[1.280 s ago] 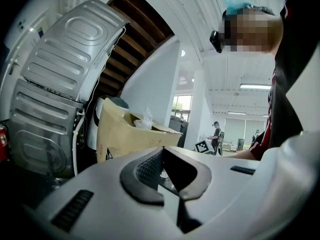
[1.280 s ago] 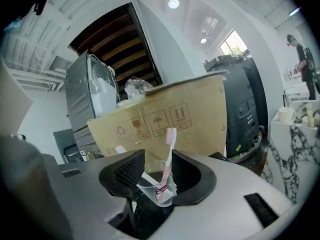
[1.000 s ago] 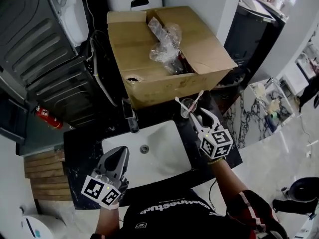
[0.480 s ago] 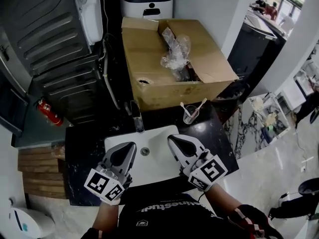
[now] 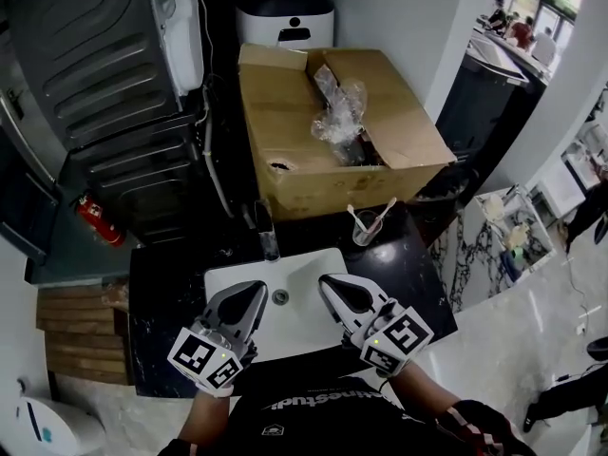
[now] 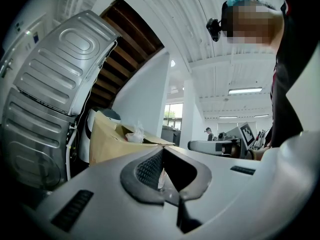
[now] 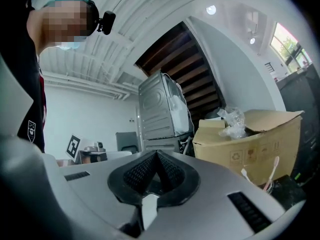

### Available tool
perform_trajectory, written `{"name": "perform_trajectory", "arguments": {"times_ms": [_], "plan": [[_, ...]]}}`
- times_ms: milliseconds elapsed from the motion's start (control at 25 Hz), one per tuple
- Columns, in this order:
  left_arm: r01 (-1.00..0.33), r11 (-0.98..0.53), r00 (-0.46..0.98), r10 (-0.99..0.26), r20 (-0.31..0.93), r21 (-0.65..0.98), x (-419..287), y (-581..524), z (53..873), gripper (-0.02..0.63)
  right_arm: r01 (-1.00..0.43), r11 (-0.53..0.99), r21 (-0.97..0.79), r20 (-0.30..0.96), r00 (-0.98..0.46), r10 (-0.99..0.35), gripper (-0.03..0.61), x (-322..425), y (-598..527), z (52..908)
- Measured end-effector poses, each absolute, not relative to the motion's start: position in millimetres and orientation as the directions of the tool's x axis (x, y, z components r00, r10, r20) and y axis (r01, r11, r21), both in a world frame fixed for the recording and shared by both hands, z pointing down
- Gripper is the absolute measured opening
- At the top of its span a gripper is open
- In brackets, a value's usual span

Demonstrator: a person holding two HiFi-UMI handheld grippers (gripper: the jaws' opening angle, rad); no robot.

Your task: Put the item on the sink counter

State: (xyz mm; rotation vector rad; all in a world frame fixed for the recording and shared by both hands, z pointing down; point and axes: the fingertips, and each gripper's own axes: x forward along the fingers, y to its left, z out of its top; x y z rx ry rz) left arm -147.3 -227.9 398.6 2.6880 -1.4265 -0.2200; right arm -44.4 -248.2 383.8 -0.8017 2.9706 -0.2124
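Observation:
A clear glass cup [image 5: 365, 227] with toothbrushes [image 7: 273, 168] in it stands on the black sink counter [image 5: 410, 278], right of the faucet and in front of the cardboard box. My right gripper [image 5: 332, 284] hovers over the white sink basin [image 5: 311, 264], well short of the cup. Its jaws are shut with nothing between them, as the right gripper view [image 7: 156, 159] also shows. My left gripper [image 5: 254, 294] hangs beside it over the basin's left half, jaws shut and empty [image 6: 162, 156].
A faucet [image 5: 267, 235] rises behind the basin. An open cardboard box [image 5: 294, 150] holding a crumpled plastic bag [image 5: 340, 103] stands right behind the counter. Dark ribbed machine panels [image 5: 95, 74] and a red fire extinguisher [image 5: 98, 221] are at left.
My right gripper drew back from the cup to the basin and went from open to shut. The cup stayed on the counter. The left gripper barely moved.

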Motion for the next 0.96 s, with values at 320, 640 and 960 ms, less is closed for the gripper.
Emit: {"name": "perform_trajectory", "arguments": {"times_ms": [320,640,960], "plan": [[-0.804,-0.573,0.567,-0.819,-0.085,0.16,-144.7,-228.7,398.9,0.015,-0.503,0.855,-0.129,-0.022,-0.86,-0.51,0.037,-47.2,-238.7,380.8],[-0.791,-0.591,0.585,-0.806,-0.087,0.158,-138.0,-231.8,399.6,0.015,-0.522,0.841,-0.143,-0.008,-0.849,-0.528,0.037,-43.0,-235.9,385.3],[-0.785,-0.599,0.592,-0.8,-0.093,0.159,-137.3,-232.3,397.7,0.015,-0.526,0.834,-0.168,0.004,-0.846,-0.533,0.037,-43.3,-235.0,389.1]]}}
